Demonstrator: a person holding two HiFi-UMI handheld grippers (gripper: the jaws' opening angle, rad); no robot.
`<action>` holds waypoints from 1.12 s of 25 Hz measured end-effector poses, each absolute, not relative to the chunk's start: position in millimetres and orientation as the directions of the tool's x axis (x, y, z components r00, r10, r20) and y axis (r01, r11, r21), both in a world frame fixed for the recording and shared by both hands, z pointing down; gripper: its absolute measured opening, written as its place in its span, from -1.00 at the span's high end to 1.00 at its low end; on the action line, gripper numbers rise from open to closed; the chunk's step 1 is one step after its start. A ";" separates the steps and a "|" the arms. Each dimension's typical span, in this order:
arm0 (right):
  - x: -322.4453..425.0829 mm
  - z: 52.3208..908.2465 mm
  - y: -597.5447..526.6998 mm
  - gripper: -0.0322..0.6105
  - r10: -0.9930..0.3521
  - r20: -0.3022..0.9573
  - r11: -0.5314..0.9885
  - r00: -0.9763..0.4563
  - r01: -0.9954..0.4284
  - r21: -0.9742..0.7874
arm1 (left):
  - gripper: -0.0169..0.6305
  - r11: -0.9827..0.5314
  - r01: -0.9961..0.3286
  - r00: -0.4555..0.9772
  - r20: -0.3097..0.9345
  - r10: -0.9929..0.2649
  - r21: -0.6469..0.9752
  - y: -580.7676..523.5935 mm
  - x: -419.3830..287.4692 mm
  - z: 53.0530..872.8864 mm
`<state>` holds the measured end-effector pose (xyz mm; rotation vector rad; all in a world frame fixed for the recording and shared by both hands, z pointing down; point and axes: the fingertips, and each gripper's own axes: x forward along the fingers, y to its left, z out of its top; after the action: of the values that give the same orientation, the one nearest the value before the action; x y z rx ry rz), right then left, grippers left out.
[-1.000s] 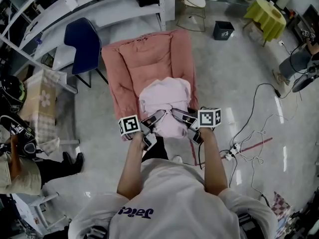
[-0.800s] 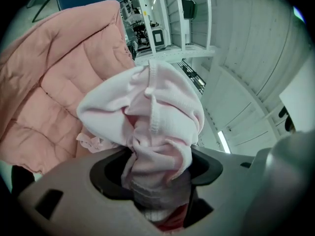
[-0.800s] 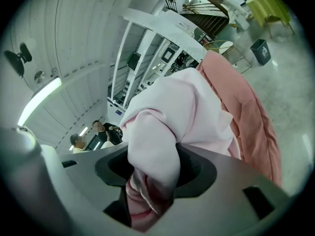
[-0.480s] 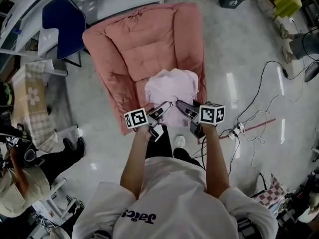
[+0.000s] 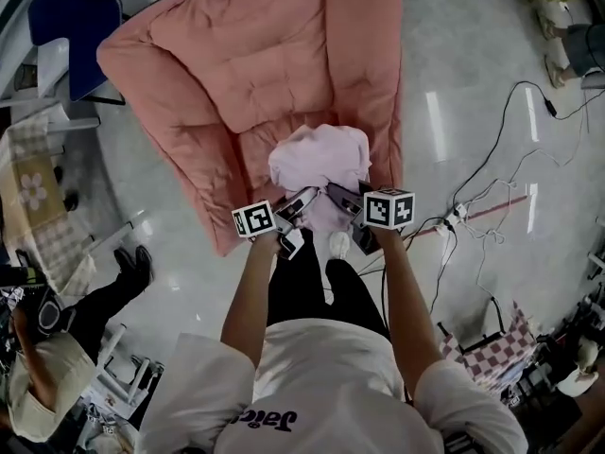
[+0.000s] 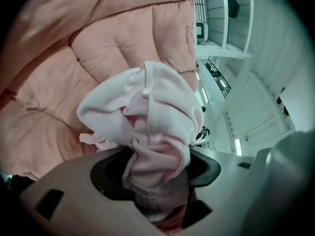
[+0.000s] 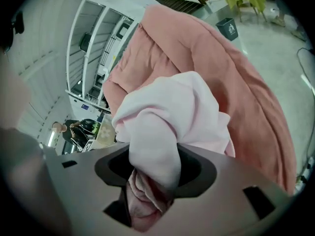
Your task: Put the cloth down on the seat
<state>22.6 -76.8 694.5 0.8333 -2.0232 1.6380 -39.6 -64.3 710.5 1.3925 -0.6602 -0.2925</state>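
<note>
- Now the left gripper (image 5: pixel 299 204) is clamped on the pink cloth (image 5: pixel 319 157), its jaws having just been closing tighter.
- And the right gripper (image 5: pixel 342 199) pinches it too.
- Cloth's bunched over the front edge of the padded seat (image 5: pixel 284 74).

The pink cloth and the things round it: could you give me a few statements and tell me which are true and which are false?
1. Both the left gripper and the right gripper grip the cloth. True; the left one's jaws have just been closing further, with the cloth between them.
2. The cloth lies spread flat on the floor. False: it is bunched up and held over the seat of the armchair.
3. The armchair is green. False: it is salmon pink.
4. A dark blue chair stands beside the armchair. True.
</note>
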 end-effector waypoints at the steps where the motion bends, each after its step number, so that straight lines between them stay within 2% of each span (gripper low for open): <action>1: 20.6 708.9 -75.9 0.20 -0.181 0.657 0.129 -0.732 -0.680 -0.721 | 0.10 0.189 -0.193 0.787 0.267 -0.556 0.963 -62.8 -42.0 724.9; 5: 22.8 762.6 -73.9 0.20 -0.175 0.712 0.108 -0.680 -0.732 -0.672 | 0.10 0.216 -0.228 0.781 0.311 -0.542 0.949 -59.9 -41.9 779.3; 9: 30.4 810.8 -74.8 0.20 -0.199 0.807 0.098 -0.557 -0.830 -0.549 | 0.10 0.228 -0.277 0.775 0.358 -0.520 0.933 -62.3 -39.0 832.7; 13: 39.1 855.2 -69.4 0.20 -0.161 0.888 0.107 -0.430 -0.903 -0.417 | 0.10 0.260 -0.365 0.758 0.448 -0.474 0.894 -57.4 -32.1 884.0; 18: 51.4 884.4 -73.6 0.21 -0.131 0.948 0.135 -0.291 -0.952 -0.274 | 0.09 0.323 -0.391 0.725 0.505 -0.468 0.862 -57.4 -20.8 920.3; 28: 42.6 868.4 -67.5 0.10 -0.151 0.949 0.165 -0.277 -0.953 -0.252 | -0.13 0.344 -0.511 0.697 0.614 -0.371 0.788 -45.2 -48.5 910.1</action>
<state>42.6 -67.5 868.4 1.0843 -1.6023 1.2049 -48.5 -45.2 910.1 1.2594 -0.8525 0.1069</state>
